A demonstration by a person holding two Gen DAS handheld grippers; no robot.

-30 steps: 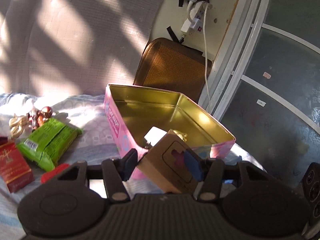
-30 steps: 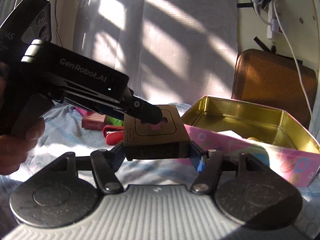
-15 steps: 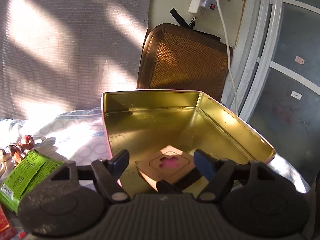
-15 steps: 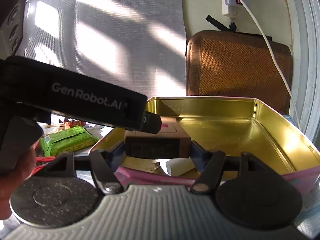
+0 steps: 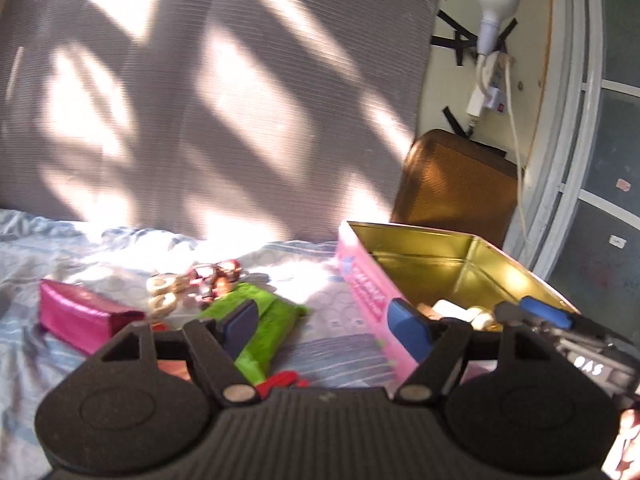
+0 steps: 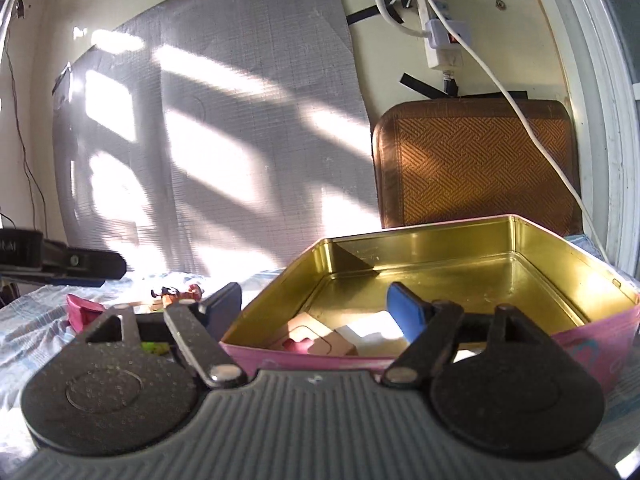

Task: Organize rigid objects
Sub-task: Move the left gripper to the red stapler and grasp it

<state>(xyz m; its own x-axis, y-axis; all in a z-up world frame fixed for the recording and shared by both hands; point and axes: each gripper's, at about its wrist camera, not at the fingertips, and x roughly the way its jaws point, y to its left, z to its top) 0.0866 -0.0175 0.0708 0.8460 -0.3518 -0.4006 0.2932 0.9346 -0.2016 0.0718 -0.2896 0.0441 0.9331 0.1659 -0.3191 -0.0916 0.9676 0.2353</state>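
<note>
A home bedroom: patterned bedsheet (image 5: 100,248), woven cushion (image 6: 472,160) by the wall (taped-up power strip (image 6: 440,40) above)

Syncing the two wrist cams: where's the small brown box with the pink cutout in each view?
Left wrist: not identifiable; the near corner of the pink tin shows only blurred bits.
Right wrist: brown box lies in the tin's near left corner, lower centre.
Shared landmark: the brown woven mat behind the tin.

Behind the bed you see a grey ribbed panel (image 6: 208,128) leaning against the wall, striped by sunlight. To its right stands a brown woven herringbone cushion (image 6: 476,164). Above it, a white power strip (image 6: 440,40) is taped to the cream wall, its white cable (image 6: 532,128) trailing down over the cushion.
</note>
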